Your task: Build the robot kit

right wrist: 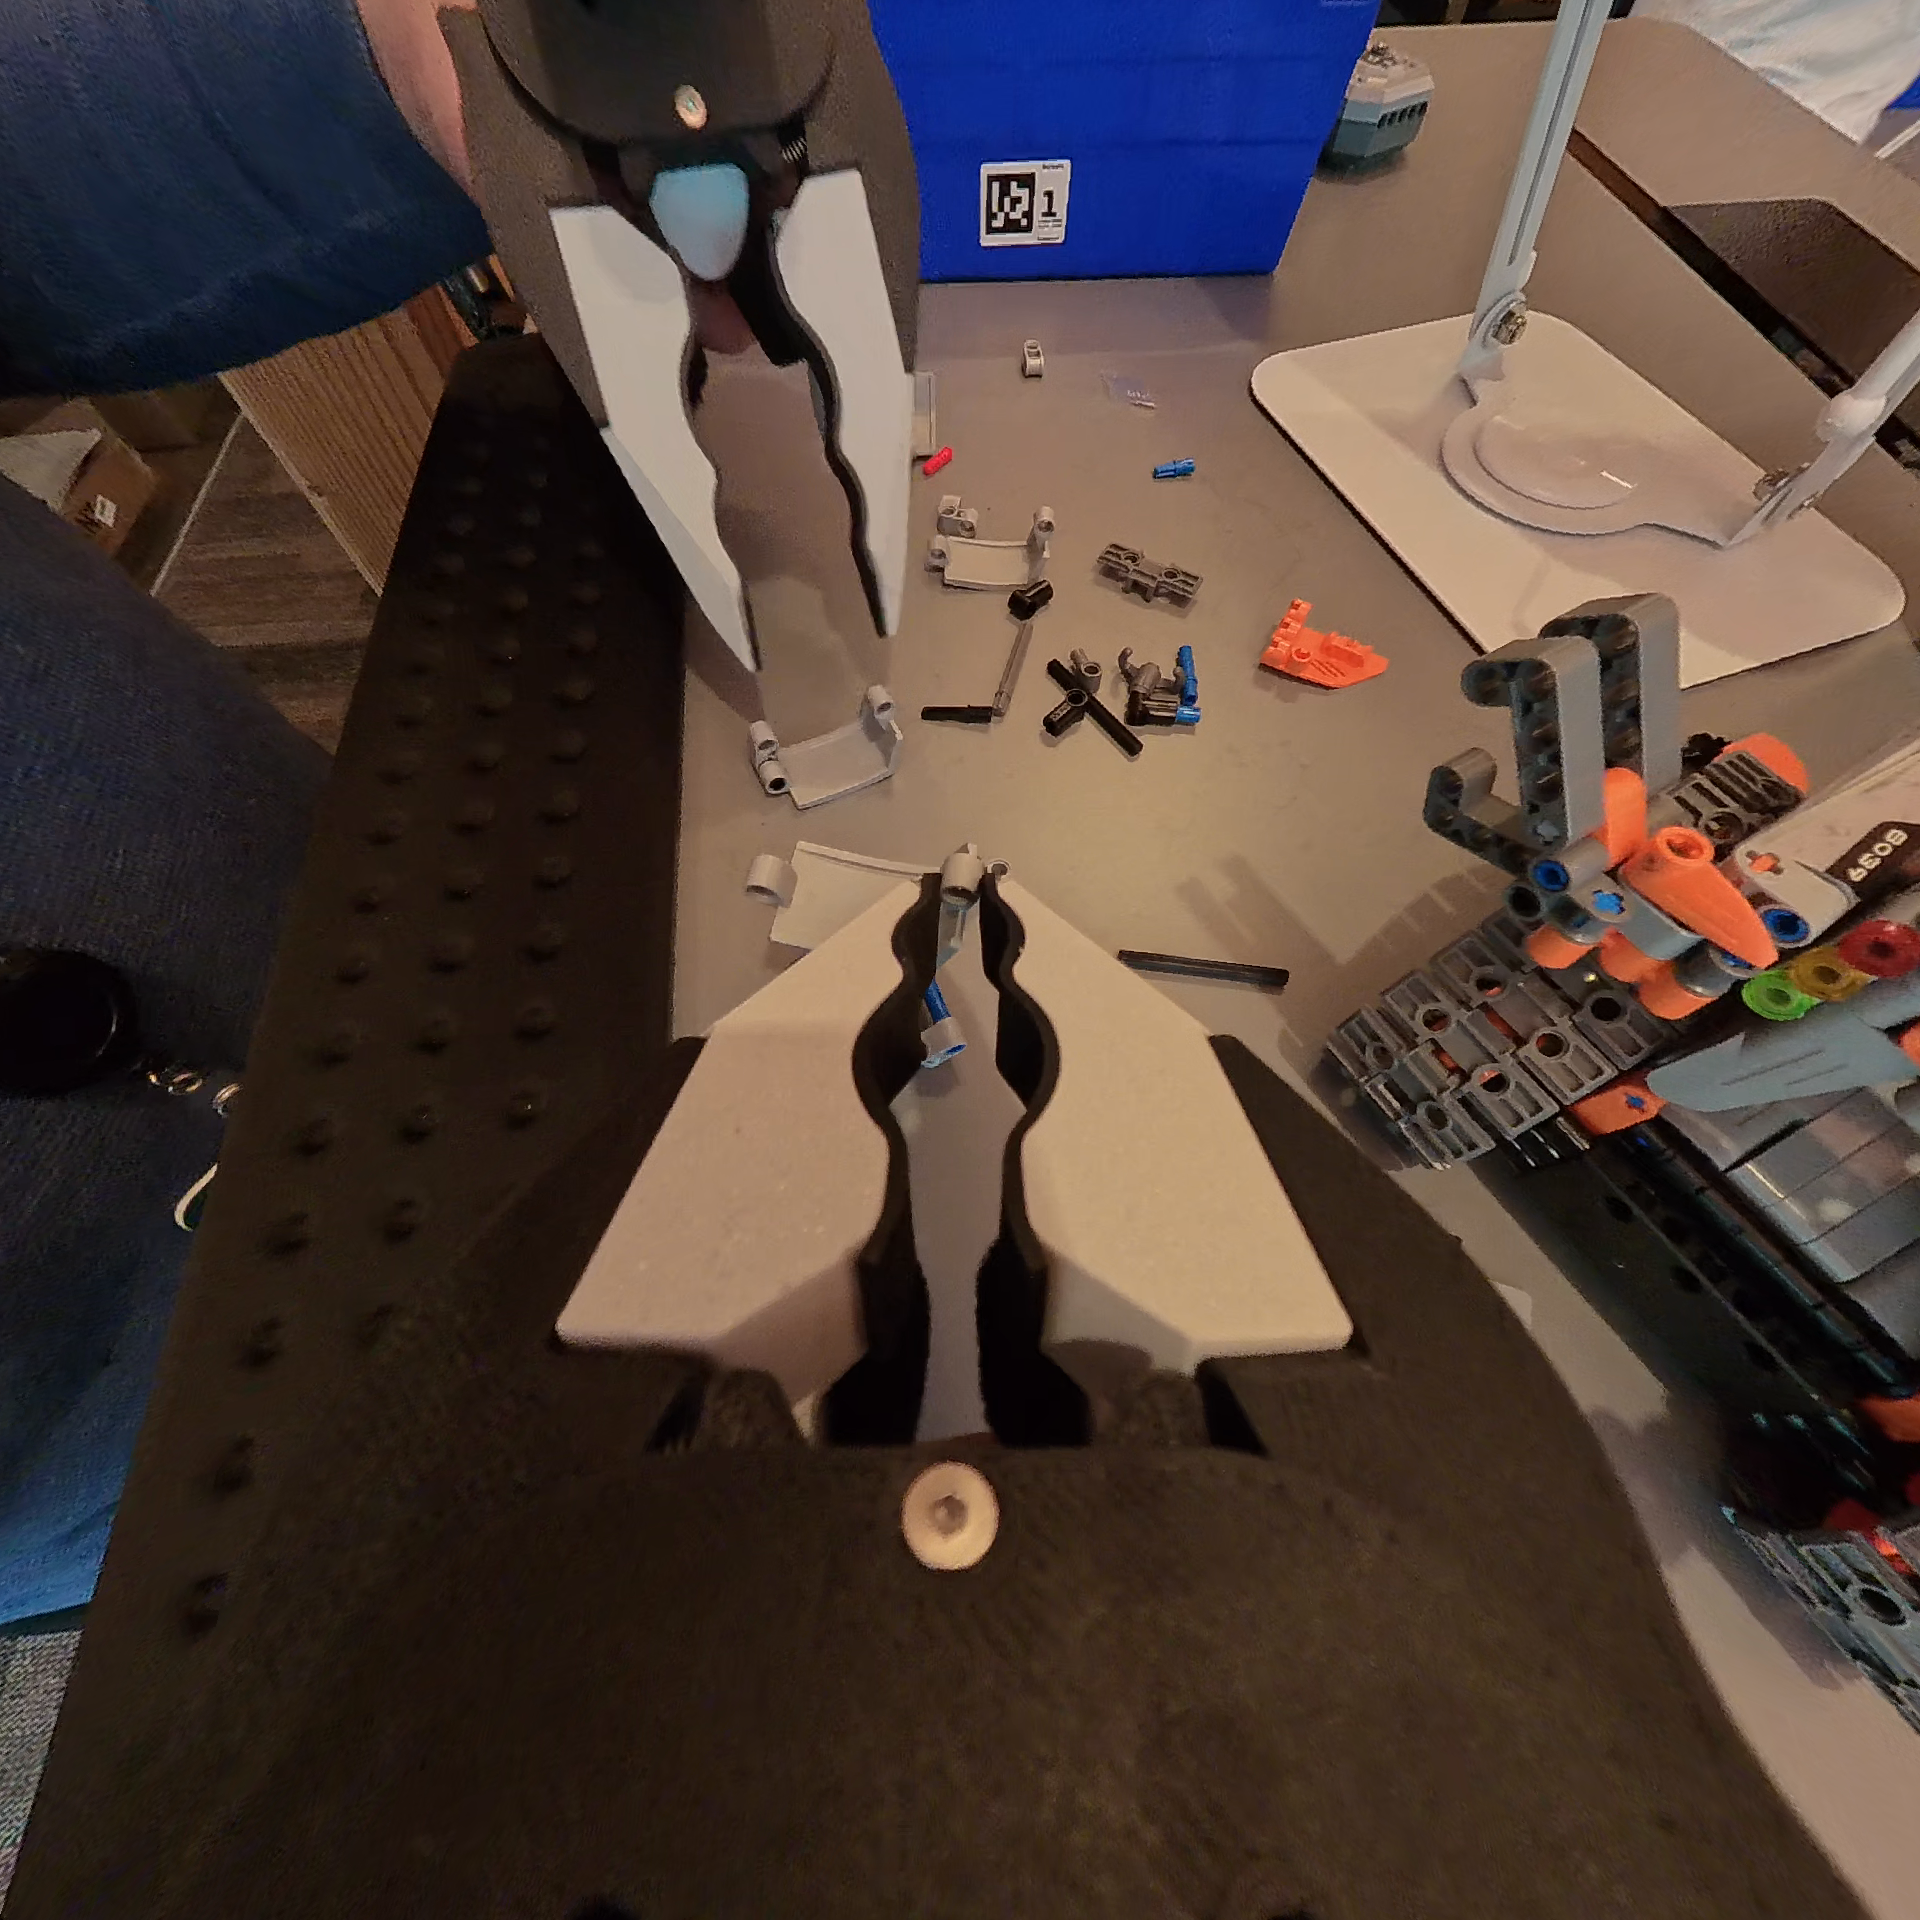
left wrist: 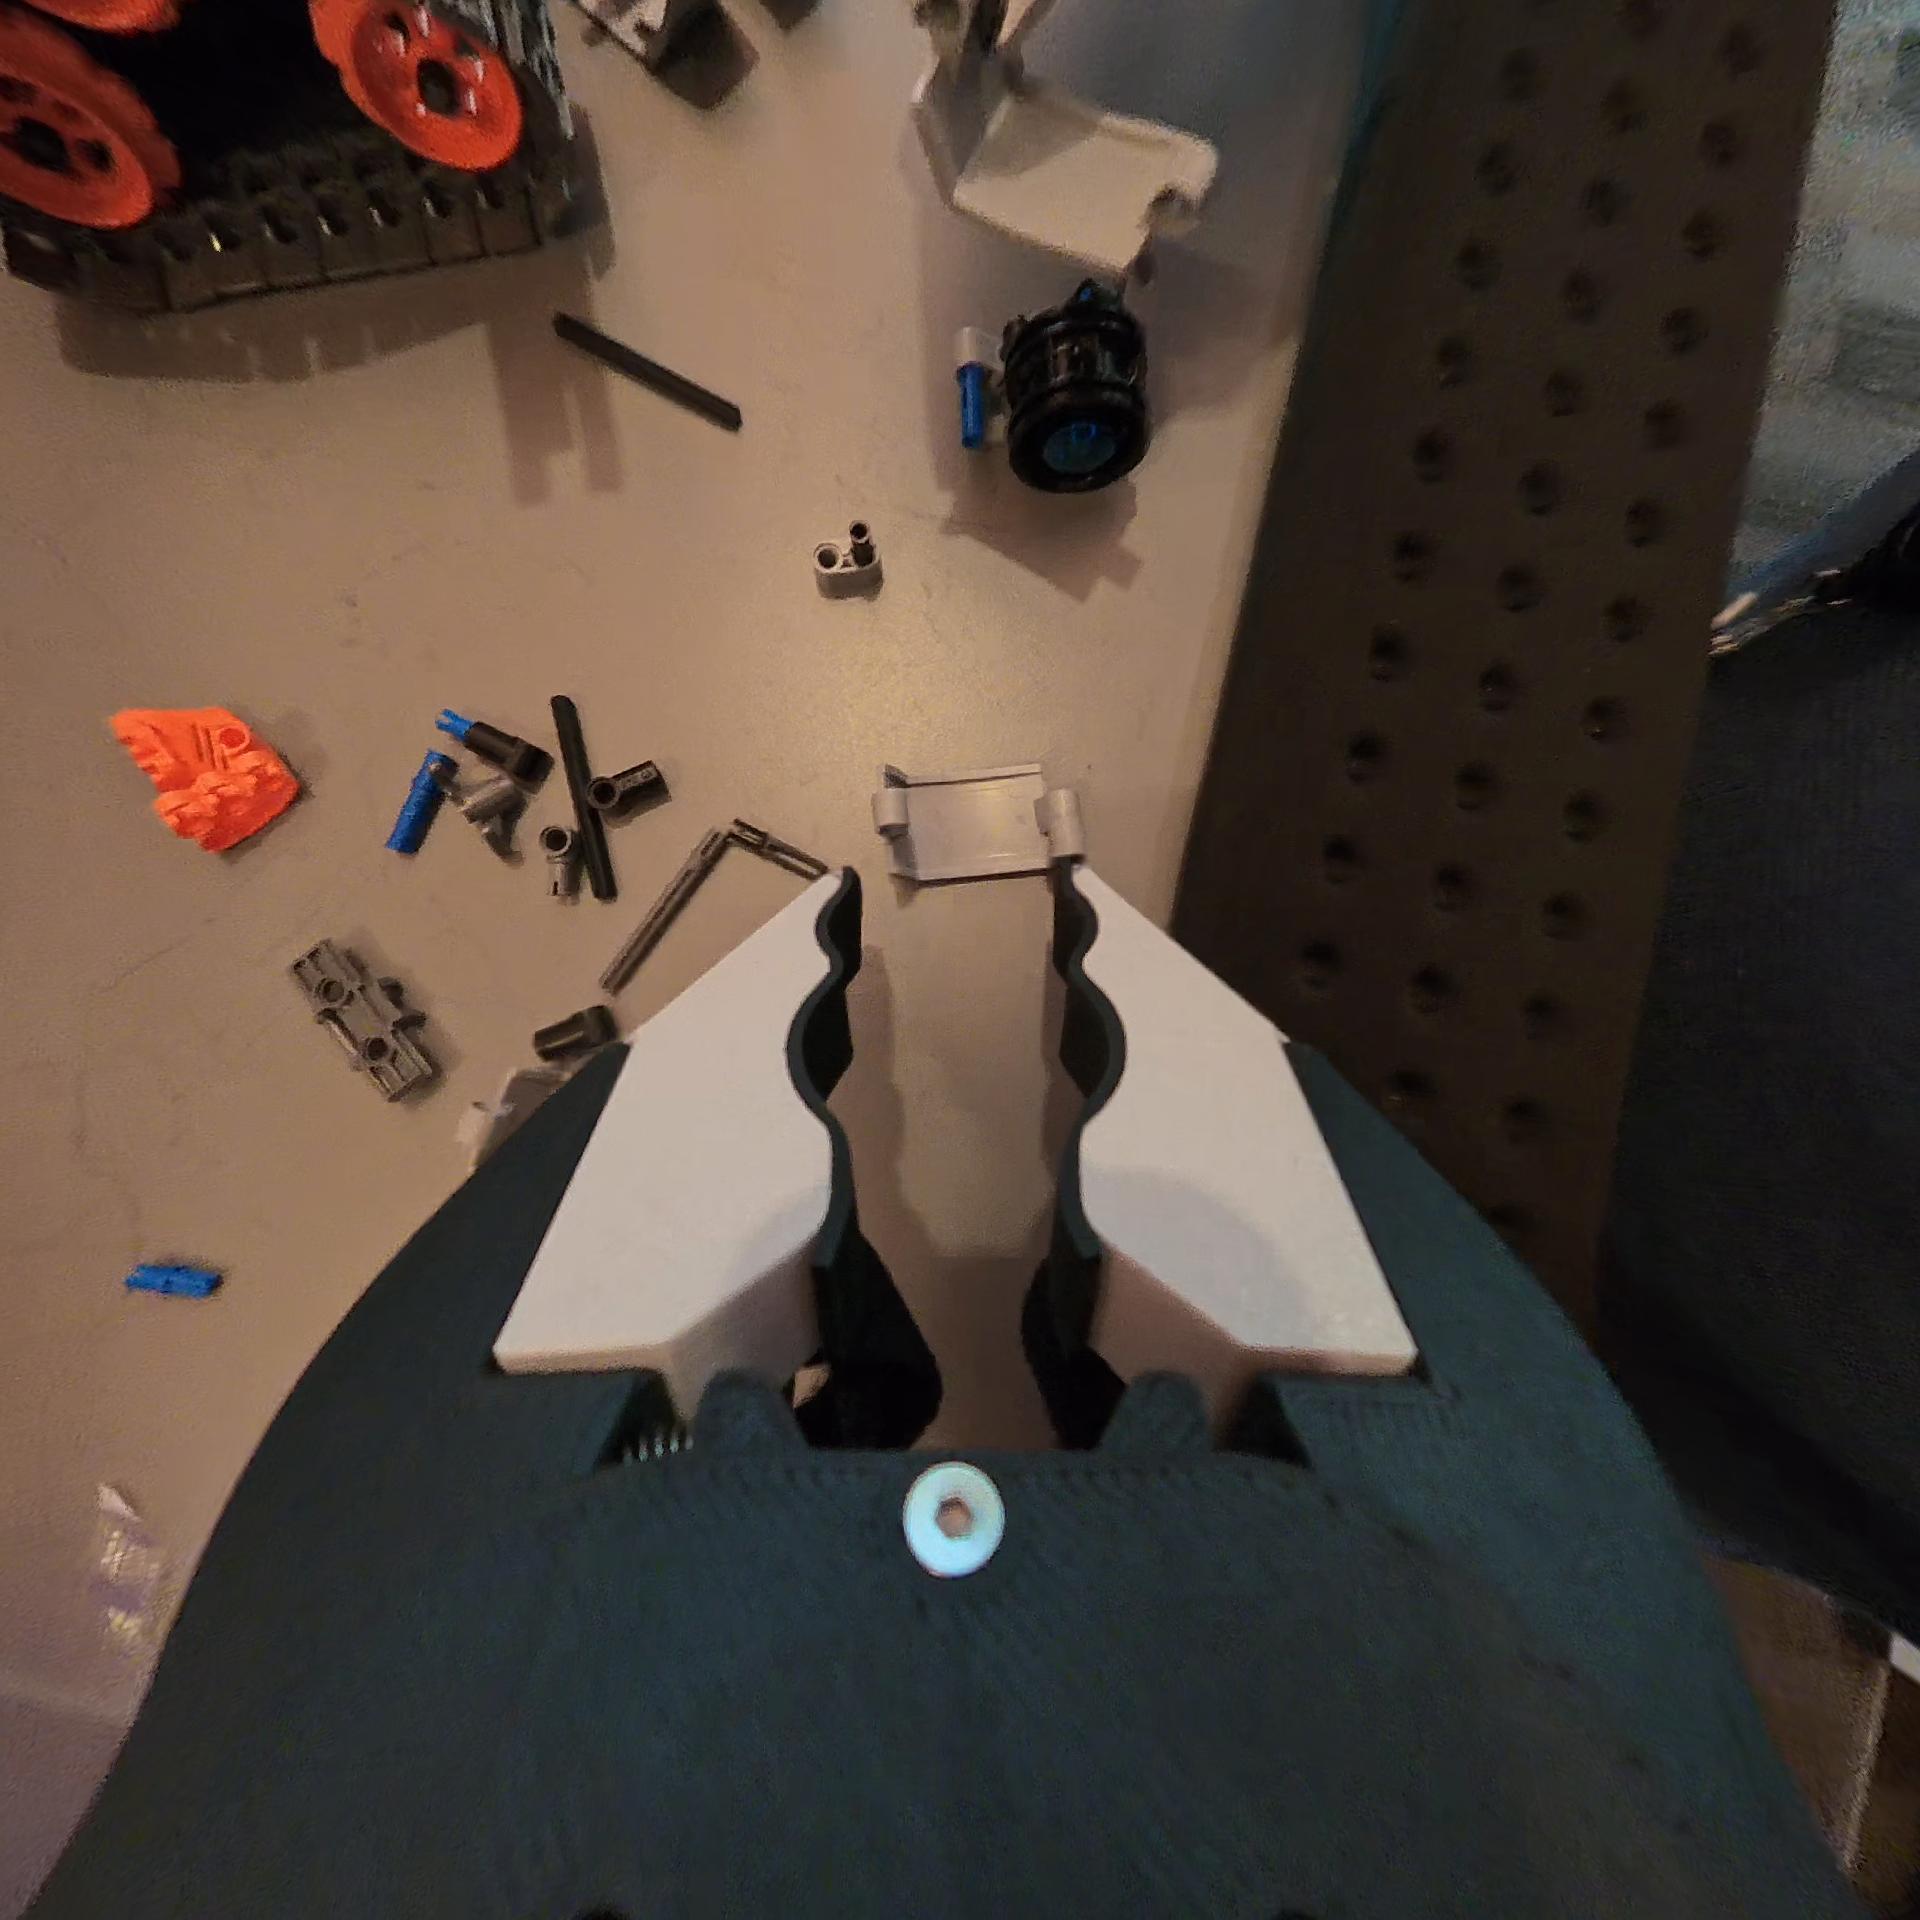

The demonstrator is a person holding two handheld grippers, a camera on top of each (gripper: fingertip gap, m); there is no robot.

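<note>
Left gripper (left wrist: 956, 883), jaws released, hangs at frame centre just short of a grey curved panel (left wrist: 971, 823). Right gripper (right wrist: 961, 883), jaws clenched, grasps a small grey connector (right wrist: 958, 878) above the surface (right wrist: 1195, 831).

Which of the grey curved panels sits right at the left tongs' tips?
The grey curved panel just ahead of the open left tongs, by the black pegboard; the others lie farther off.
</note>
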